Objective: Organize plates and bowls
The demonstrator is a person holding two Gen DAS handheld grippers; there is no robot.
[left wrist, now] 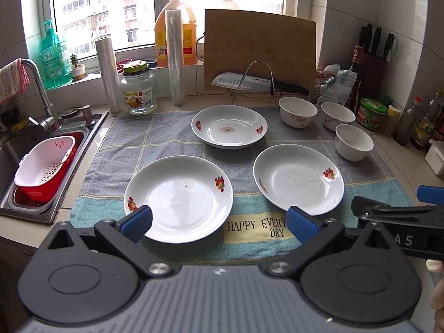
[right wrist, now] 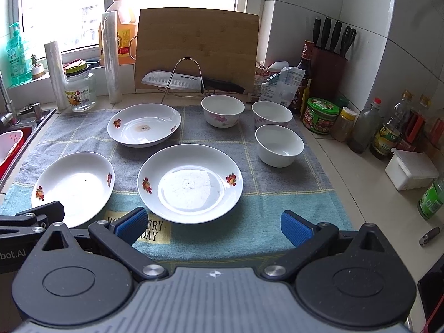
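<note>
Three white plates with red flower marks lie on a checked towel (left wrist: 166, 144): a near-left plate (left wrist: 178, 199), a near-right plate (left wrist: 298, 179) and a far plate (left wrist: 229, 126). Three white bowls stand at the right: one (left wrist: 297, 111), another (left wrist: 337, 116), a third (left wrist: 353, 142). My left gripper (left wrist: 219, 223) is open just before the near-left plate, holding nothing. In the right wrist view the same plates (right wrist: 72, 187) (right wrist: 190, 183) (right wrist: 144, 125) and bowls (right wrist: 222, 110) (right wrist: 272, 113) (right wrist: 279, 145) show. My right gripper (right wrist: 213, 226) is open before the middle plate, holding nothing.
A sink (left wrist: 11, 149) with a white-and-red colander (left wrist: 45, 170) lies left. A cutting board (left wrist: 259, 51), a knife on a wire rack (left wrist: 249, 83), a glass jar (left wrist: 138, 90) and film rolls stand behind. Bottles, jars and a knife block (right wrist: 328, 63) crowd the right wall.
</note>
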